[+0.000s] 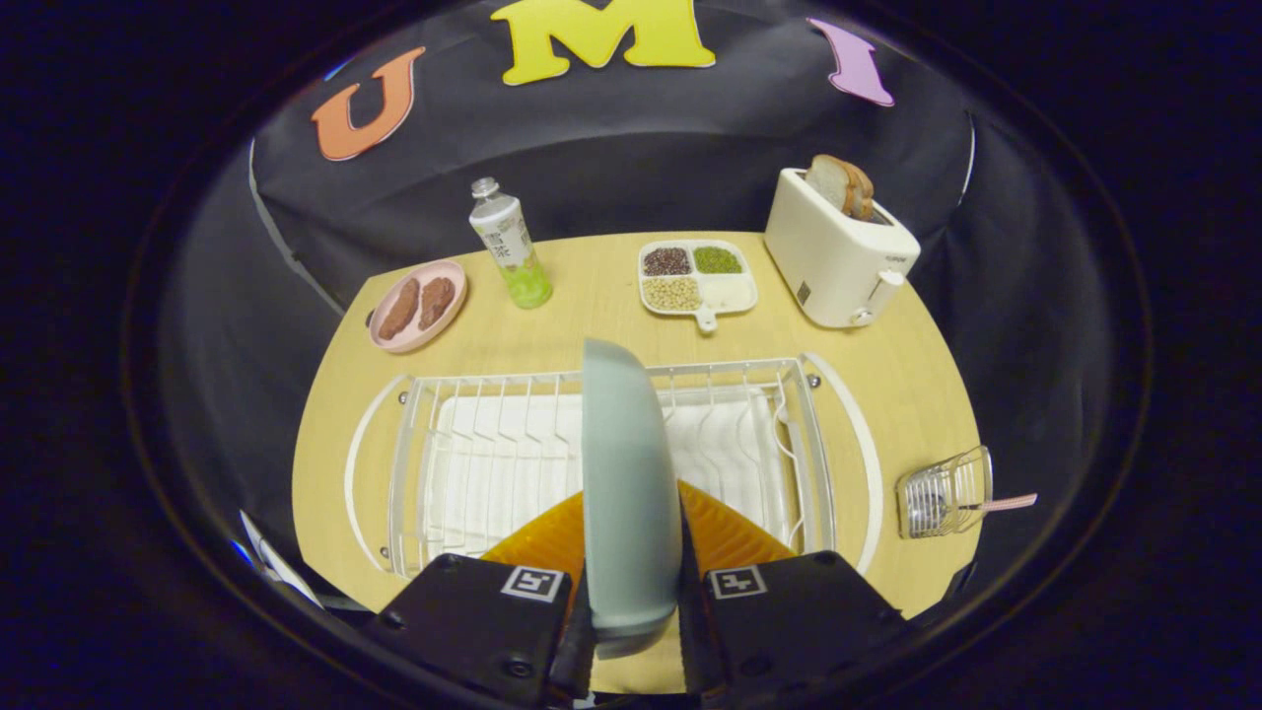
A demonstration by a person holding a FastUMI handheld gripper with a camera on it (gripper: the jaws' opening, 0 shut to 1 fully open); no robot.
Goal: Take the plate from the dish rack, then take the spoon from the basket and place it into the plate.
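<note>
While the wooden table point(592, 325) spreads widest under everything, the white wire dish rack point(473, 454) takes up most of its near half, lying just ahead of the gripper point(631, 602). A grey-blue plate point(626, 483) stands on edge at the rack's middle, upright, with its lower rim down between the two fingers; both fingers press against its faces, so the plate is pinched. Whether it rests on the rack's wires or hangs just above them cannot be told.

Beyond the rack to the right stands a white toaster point(838, 261) with a slice of bread point(840, 185) poking out of its slot. To its left, near the far edge, lies a divided tray point(698, 278) holding four sorts of beans and grains. A pink dish point(418, 306) with two brown pieces of food sits on the far left, and a clear bottle point(509, 247) of green liquid stands upright between that dish and the tray.

Right of the rack, apart from it at the table's edge, a small wire basket point(942, 493) lies on its side, and the pink handle of the spoon point(1008, 503) sticks out of its mouth.
</note>
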